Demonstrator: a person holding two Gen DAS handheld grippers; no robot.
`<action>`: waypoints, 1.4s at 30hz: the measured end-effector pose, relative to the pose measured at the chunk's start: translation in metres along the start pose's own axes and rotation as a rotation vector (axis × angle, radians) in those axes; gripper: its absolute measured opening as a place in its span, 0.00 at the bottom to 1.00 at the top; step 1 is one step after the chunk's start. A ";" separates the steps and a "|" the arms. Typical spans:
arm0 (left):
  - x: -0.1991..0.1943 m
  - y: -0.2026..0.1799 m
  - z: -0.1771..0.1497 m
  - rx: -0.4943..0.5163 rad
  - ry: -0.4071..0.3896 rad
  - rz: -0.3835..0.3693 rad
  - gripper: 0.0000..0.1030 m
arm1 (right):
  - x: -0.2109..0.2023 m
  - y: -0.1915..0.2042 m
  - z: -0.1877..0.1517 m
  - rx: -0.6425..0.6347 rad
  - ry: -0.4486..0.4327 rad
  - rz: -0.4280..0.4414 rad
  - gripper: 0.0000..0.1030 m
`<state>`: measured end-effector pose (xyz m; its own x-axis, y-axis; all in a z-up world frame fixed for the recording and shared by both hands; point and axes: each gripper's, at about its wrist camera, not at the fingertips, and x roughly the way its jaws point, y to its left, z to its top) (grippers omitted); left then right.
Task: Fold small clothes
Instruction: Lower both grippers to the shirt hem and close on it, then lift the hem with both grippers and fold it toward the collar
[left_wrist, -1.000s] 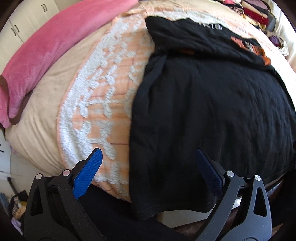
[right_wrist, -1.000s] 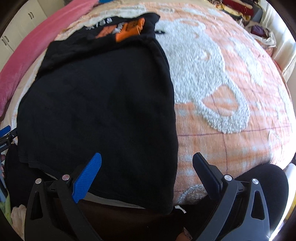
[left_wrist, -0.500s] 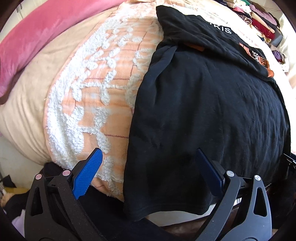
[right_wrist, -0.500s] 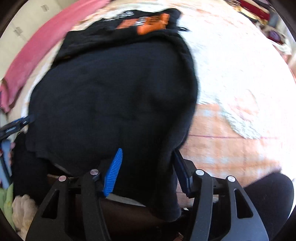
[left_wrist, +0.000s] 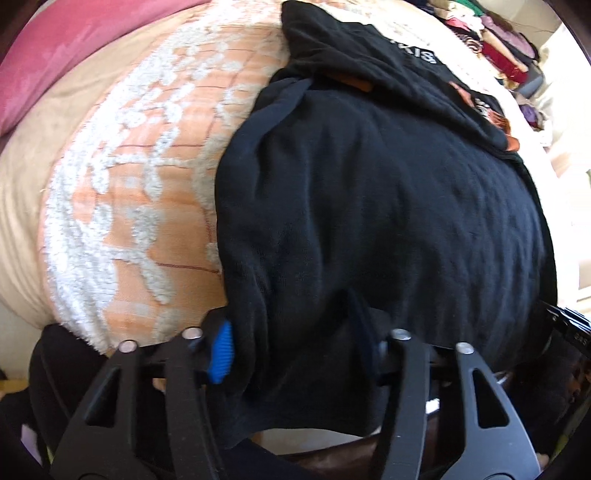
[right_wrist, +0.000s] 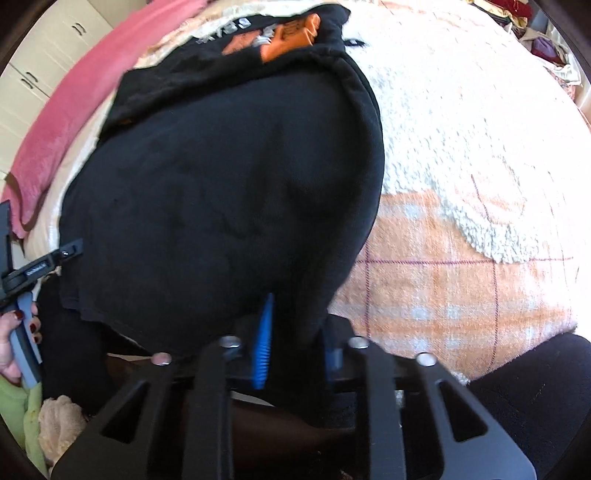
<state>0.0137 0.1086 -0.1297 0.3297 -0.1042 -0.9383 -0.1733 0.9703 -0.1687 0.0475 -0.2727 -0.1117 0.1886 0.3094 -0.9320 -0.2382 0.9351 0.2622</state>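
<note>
- Lying across the bed, a pink blanket (left_wrist: 62, 48) is seen at the far left of the left wrist view, with a beige cover (left_wrist: 33, 206) below it.
- An orange-and-white fleece blanket (left_wrist: 140, 177) is spread just right of that cover, and the black T-shirt (left_wrist: 388, 206) is laid on it, its near hem hanging over the bed edge.
- The shirt's far end is folded back on itself, so that white lettering and an orange print (left_wrist: 495, 118) are shown.
- The left gripper (left_wrist: 291, 354) is seen narrowed around the shirt's near left corner: black cloth is bunched between its blue pads (left_wrist: 221, 350), though whether it is fully pinched cannot be told.
- A pile of coloured clothes (left_wrist: 498, 48) is glimpsed at the far right of that view.
- In the right wrist view, white cupboard doors (right_wrist: 48, 62) are seen at the upper left, and a hand with dark red nails (right_wrist: 14, 343) is wrapped around a grey handle at the left edge.
- The right gripper (right_wrist: 295, 343) is closed to a narrow gap on the shirt's near right corner, and a fold of black cloth is gripped between the pads.
- The fleece blanket's white pile and orange check are laid bare to the right of the shirt.
</note>
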 end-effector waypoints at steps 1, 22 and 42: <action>0.000 -0.002 0.001 0.003 -0.002 -0.012 0.30 | -0.003 0.001 0.000 -0.005 -0.009 0.011 0.13; -0.063 0.003 0.018 -0.003 -0.166 -0.127 0.08 | -0.054 0.007 0.008 -0.101 -0.282 0.165 0.11; -0.086 -0.023 0.079 -0.001 -0.282 -0.130 0.08 | -0.078 0.012 0.058 -0.135 -0.426 0.197 0.11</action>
<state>0.0628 0.1126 -0.0213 0.5936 -0.1628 -0.7882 -0.1140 0.9525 -0.2826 0.0855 -0.2760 -0.0215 0.4943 0.5474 -0.6753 -0.4246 0.8299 0.3619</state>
